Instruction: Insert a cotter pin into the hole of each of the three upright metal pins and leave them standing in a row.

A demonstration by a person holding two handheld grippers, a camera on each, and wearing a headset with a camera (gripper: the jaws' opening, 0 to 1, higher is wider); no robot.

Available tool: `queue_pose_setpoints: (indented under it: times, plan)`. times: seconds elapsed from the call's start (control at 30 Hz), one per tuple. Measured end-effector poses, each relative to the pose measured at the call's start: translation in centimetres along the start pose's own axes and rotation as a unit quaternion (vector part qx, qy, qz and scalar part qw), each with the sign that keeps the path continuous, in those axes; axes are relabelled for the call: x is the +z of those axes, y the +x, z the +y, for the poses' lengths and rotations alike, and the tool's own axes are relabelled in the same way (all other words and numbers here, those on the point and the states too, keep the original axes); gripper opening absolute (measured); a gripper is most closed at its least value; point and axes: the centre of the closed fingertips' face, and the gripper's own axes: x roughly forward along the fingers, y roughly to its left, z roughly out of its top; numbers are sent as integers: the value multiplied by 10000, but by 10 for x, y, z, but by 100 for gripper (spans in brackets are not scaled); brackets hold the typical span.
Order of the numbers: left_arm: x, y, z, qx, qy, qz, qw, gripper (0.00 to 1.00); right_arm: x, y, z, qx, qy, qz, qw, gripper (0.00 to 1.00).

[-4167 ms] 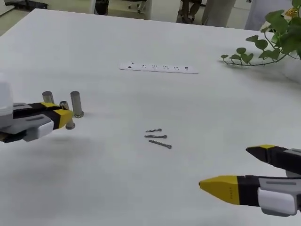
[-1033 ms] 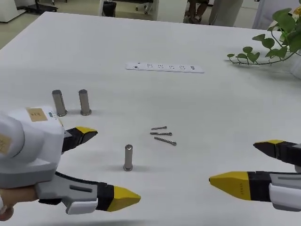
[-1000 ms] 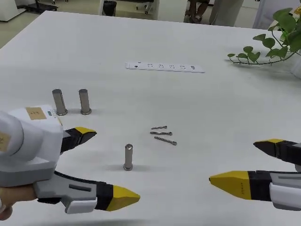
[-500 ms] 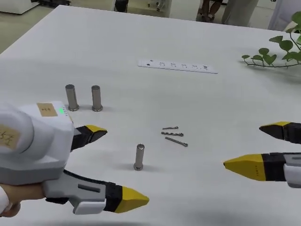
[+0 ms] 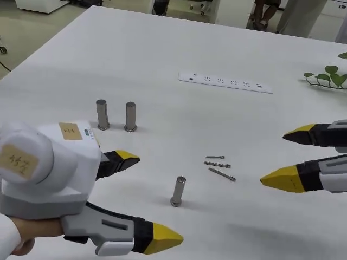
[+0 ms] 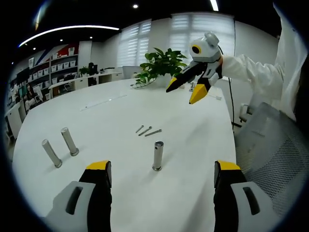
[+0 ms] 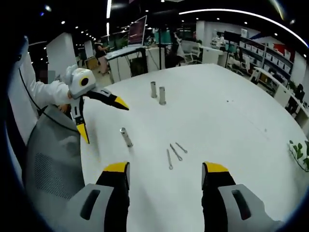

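Observation:
Two upright metal pins (image 5: 102, 115) (image 5: 130, 117) stand side by side at the left of the white table (image 5: 162, 54). A third pin (image 5: 178, 190) stands alone nearer me. Three cotter pins (image 5: 219, 164) lie flat just right of it. My left gripper (image 5: 152, 197) is open, empty, with the lone pin (image 6: 157, 155) straight ahead between its jaws and apart from them. My right gripper (image 5: 275, 158) is open, empty, hovering right of the cotter pins (image 7: 174, 152). The lone pin (image 7: 125, 137) and the pair (image 7: 158, 93) lie beyond it.
A white power strip (image 5: 225, 83) lies flat at the back of the table. Plant leaves (image 5: 328, 76) reach in at the far right. A mesh chair (image 6: 270, 145) stands at the table's near side.
Since 4.2 s ago one pin has left the group of three and stands alone near the cotter pins; my left gripper has opened. Over the last second my right gripper drew level with the cotter pins.

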Motion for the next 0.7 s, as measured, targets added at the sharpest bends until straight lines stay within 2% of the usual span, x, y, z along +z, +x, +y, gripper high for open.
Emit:
queue_pose_setpoints:
  times: [0.03,0.13,0.23,0.37,0.57,0.67,0.7]
  plan:
    - [0,0,0,-9,-31,-7,10000,86,1,3,-2,1,-7,21,10000,51]
    - [-1,-1,1,-14,-68,8,10000,86,1,15,-8,89,-195,209,9996,50]
    - [-3,-2,2,-1,-74,39,10000,84,3,25,-11,132,-389,371,9985,36]
    - [-3,-5,7,128,-74,44,9999,81,5,39,-12,296,-629,587,9959,35]
    - [-2,-5,5,100,-134,4,9999,81,0,60,-18,436,-783,837,9925,30]
    - [-2,-5,2,25,-498,-69,9987,81,-3,68,-25,278,-961,1083,9891,26]
    - [-2,-5,3,44,-459,-76,9989,81,-3,71,-27,270,-964,1095,9889,25]
